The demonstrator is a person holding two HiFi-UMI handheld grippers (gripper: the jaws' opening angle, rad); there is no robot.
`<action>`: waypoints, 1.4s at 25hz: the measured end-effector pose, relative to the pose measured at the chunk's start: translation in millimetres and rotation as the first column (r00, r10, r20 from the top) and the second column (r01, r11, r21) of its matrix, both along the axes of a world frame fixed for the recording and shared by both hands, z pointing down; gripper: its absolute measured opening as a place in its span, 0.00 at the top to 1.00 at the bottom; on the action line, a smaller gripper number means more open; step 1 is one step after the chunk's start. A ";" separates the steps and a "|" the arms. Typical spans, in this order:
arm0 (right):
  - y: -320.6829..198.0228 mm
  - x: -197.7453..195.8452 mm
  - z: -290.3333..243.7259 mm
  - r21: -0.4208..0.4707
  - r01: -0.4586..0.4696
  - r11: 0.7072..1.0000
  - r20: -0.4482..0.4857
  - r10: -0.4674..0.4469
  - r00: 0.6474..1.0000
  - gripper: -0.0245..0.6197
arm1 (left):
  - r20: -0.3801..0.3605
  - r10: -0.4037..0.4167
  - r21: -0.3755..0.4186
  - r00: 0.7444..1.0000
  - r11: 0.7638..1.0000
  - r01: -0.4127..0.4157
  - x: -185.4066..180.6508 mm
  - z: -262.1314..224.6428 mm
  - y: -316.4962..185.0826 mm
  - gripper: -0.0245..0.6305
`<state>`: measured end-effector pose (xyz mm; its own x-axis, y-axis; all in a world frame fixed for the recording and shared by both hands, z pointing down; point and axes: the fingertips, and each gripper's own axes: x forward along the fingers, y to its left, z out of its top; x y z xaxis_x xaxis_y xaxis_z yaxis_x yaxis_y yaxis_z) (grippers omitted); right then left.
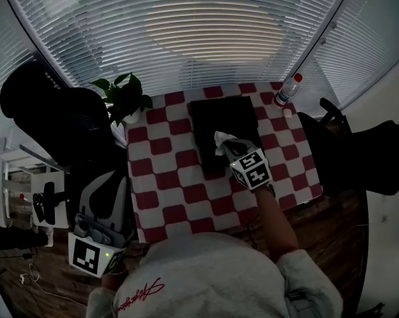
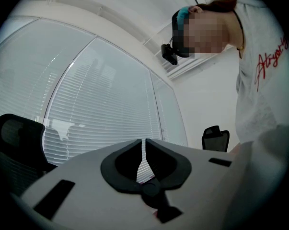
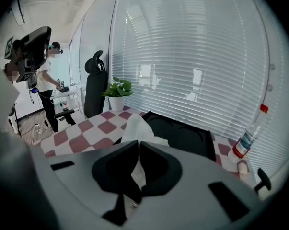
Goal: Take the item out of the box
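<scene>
Right gripper (image 3: 138, 143) first: fingers pinched nearly together on a crumpled white sheet (image 3: 136, 127), which stands up between them above the near edge of the black box (image 3: 192, 137). Box sits on the checked worktop (image 1: 165, 177). Left gripper (image 2: 144, 143) off to the side, fingers together, nothing in them. Step in hand, as I judge it: the lift-out. Sheet's lower end is hidden, so I cannot say it has cleared the rim. Next move wants a steady raise, then a carry aside to bare worktop.
</scene>
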<state>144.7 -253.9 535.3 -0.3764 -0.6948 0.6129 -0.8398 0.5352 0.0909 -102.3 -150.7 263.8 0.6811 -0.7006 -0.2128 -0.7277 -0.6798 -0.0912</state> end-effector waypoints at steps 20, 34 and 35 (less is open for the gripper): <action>2.6 -1.1 -51.4 0.152 -0.070 0.986 0.118 0.052 0.992 0.93 | 0.010 0.013 0.008 1.000 1.000 -0.013 -3.9 0.9 1.5 0.91; 5.5 0.4 -79.2 0.225 -0.097 0.969 0.174 0.058 0.983 0.93 | 0.020 0.014 -0.005 1.000 1.000 -0.014 -3.3 3.3 -1.4 0.91; 5.7 0.3 -80.9 0.230 -0.097 0.968 0.179 0.056 0.982 0.93 | 0.019 0.015 -0.005 1.000 1.000 -0.015 -2.7 3.0 -1.8 0.91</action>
